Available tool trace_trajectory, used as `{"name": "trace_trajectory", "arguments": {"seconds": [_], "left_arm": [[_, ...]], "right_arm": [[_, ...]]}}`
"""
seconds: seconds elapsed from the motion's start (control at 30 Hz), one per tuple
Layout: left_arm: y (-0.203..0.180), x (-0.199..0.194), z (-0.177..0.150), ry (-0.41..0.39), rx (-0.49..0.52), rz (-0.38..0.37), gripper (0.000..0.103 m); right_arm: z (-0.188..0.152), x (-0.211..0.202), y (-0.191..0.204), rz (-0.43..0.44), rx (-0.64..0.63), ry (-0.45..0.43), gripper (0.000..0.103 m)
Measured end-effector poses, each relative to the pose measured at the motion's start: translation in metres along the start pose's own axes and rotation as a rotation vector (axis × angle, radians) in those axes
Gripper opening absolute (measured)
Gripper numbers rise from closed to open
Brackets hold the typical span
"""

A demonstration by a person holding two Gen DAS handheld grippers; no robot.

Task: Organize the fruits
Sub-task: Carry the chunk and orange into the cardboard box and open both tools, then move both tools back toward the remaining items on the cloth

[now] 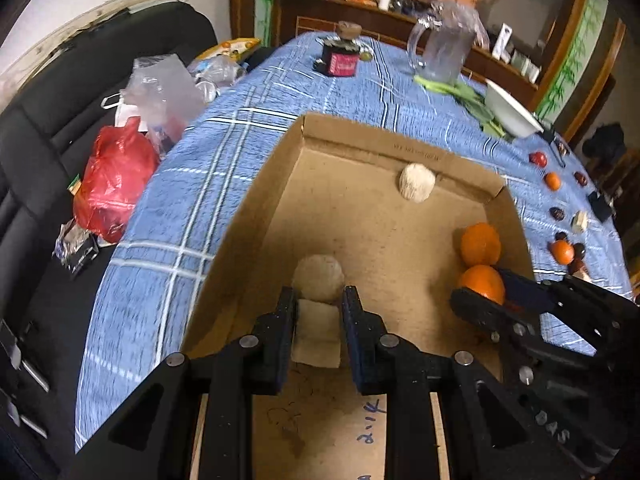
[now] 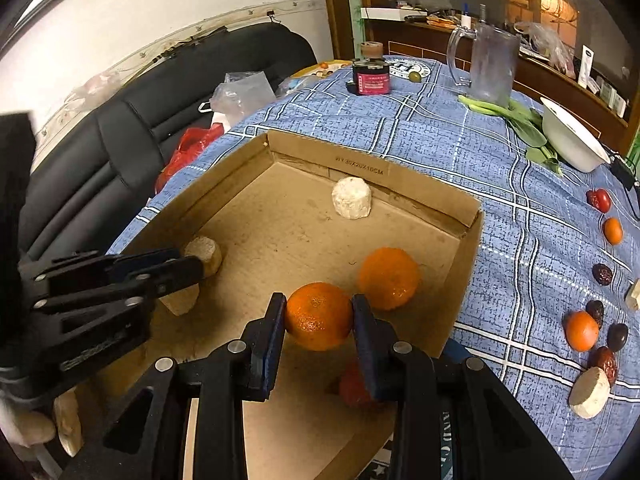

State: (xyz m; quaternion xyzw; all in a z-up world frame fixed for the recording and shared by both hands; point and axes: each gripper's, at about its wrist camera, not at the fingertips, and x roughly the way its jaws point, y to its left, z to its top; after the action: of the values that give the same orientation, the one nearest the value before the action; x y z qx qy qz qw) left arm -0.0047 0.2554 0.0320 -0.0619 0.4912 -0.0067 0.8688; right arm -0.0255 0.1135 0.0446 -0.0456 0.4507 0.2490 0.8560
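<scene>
An open cardboard box (image 1: 352,136) (image 2: 404,184) lies on the blue checked tablecloth. My left gripper (image 1: 318,300) is inside it, shut on a pale chunk (image 1: 316,334), with a second pale round chunk (image 1: 318,282) just beyond the fingertips. My right gripper (image 2: 319,310) is shut on an orange (image 2: 319,316) inside the box, beside another orange (image 2: 389,278). A third pale chunk (image 2: 351,198) sits by the far wall. A red fruit (image 2: 352,384) lies under the right gripper.
Loose oranges (image 2: 581,330), dark red dates (image 2: 602,274) and a pale chunk (image 2: 590,392) lie on the cloth to the right. A white bowl (image 2: 570,140), greens, a glass jug (image 2: 490,66) and a dark jar (image 2: 370,74) stand further back. A black sofa with bags is to the left.
</scene>
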Motion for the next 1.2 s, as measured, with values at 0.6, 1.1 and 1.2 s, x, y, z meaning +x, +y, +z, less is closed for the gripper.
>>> {"name": "trace_trajectory", "arguments": {"seconds": [0.6, 1.1, 1.2], "left_arm": [[0.019, -0.020, 0.003, -0.028, -0.123, -0.049, 0.053], [-0.002, -0.097, -0.063, -0.172, -0.232, -0.217, 0.070], [-0.036, -0.106, -0.071, -0.178, -0.157, -0.240, 0.070]], "right_arm": [[-0.001, -0.007, -0.001, -0.023, -0.014, -0.031, 0.040], [-0.089, -0.139, -0.088, 0.041, 0.321, -0.246, 0.053], [-0.116, -0.163, -0.117, 0.051, 0.434, -0.277, 0.053]]}}
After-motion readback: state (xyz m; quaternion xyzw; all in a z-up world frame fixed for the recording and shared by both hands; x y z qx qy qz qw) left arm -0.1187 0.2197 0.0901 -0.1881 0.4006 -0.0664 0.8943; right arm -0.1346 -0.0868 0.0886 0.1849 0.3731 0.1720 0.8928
